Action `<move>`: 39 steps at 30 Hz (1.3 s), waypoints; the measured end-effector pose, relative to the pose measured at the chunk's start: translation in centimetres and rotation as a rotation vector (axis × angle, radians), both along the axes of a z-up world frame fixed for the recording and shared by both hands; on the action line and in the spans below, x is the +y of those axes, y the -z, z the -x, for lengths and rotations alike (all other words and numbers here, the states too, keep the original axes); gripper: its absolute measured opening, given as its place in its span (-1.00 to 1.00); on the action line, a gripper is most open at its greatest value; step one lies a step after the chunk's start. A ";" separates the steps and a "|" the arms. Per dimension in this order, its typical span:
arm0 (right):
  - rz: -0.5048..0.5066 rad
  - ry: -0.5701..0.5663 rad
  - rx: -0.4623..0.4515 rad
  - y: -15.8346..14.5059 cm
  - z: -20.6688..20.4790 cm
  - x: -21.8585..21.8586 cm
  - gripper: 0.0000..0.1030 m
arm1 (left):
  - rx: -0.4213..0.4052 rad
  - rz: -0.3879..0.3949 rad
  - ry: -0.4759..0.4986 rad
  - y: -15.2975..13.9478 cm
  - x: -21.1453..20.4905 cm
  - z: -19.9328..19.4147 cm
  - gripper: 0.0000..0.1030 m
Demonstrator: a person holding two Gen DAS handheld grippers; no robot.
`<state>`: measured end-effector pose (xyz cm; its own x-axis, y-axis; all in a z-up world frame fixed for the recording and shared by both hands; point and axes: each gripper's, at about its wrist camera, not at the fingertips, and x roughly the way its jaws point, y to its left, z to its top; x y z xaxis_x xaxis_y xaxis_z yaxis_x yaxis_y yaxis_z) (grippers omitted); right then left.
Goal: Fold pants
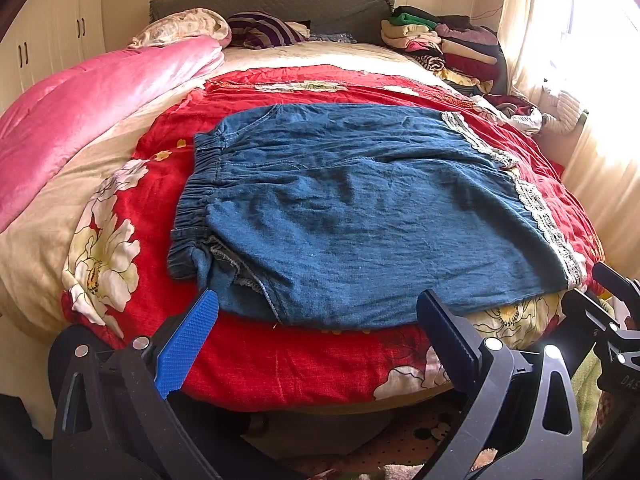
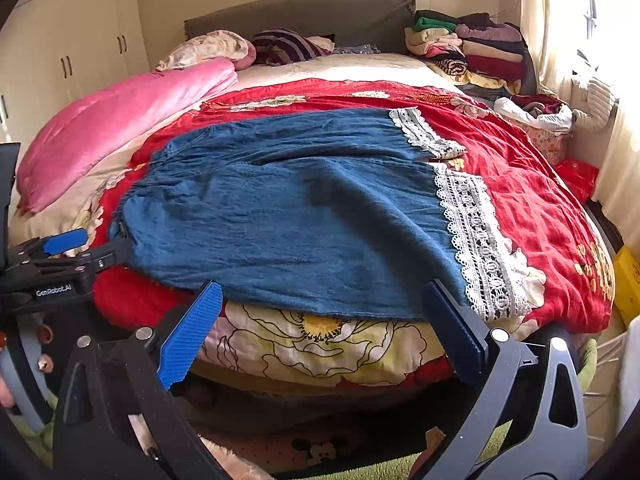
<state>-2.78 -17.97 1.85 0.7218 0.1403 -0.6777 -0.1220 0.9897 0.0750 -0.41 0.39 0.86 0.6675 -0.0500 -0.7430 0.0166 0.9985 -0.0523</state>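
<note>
Blue denim pants [image 1: 352,208] lie spread flat on a red floral quilt [image 1: 280,360]; the elastic waistband is at the left and the white lace cuffs [image 1: 548,220] are at the right. My left gripper [image 1: 318,300] is open at the near edge of the pants, by the waist end. The pants also show in the right wrist view [image 2: 288,216], with the lace cuffs [image 2: 476,240] there too. My right gripper [image 2: 322,296] is open at the near hem, close to the cuffs. Neither gripper holds anything.
A pink duvet [image 1: 100,108] lies at the left of the bed. A stack of folded clothes [image 1: 444,44] sits at the back right by the headboard [image 1: 272,0]. A curtain and bright window [image 2: 580,40] are on the right. Wardrobe doors [image 2: 68,48] stand at the left.
</note>
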 end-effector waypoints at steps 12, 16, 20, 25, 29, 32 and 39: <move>0.002 0.006 0.000 0.0 -0.1 0.1 0.84 | -0.001 -0.001 0.001 -0.1 0.0 0.0 0.92; 0.000 0.002 0.001 0.0 -0.1 0.0 0.84 | -0.001 -0.001 0.001 -0.1 0.0 0.1 0.92; 0.000 0.001 0.003 0.0 -0.1 -0.1 0.84 | 0.001 -0.001 0.002 -0.1 0.1 0.0 0.92; -0.004 -0.003 0.000 0.0 -0.2 -0.1 0.84 | 0.002 0.001 0.004 0.0 0.2 -0.2 0.92; -0.015 -0.011 0.000 0.0 -0.5 -0.4 0.84 | 0.004 -0.001 -0.001 0.2 0.2 -0.9 0.92; -0.009 -0.010 -0.008 -0.1 -1.1 -0.8 0.84 | 0.004 0.008 -0.005 0.4 0.5 -1.7 0.92; -0.069 0.034 0.067 0.4 -6.7 -6.8 0.84 | 0.025 0.033 -0.031 1.6 2.1 -5.2 0.92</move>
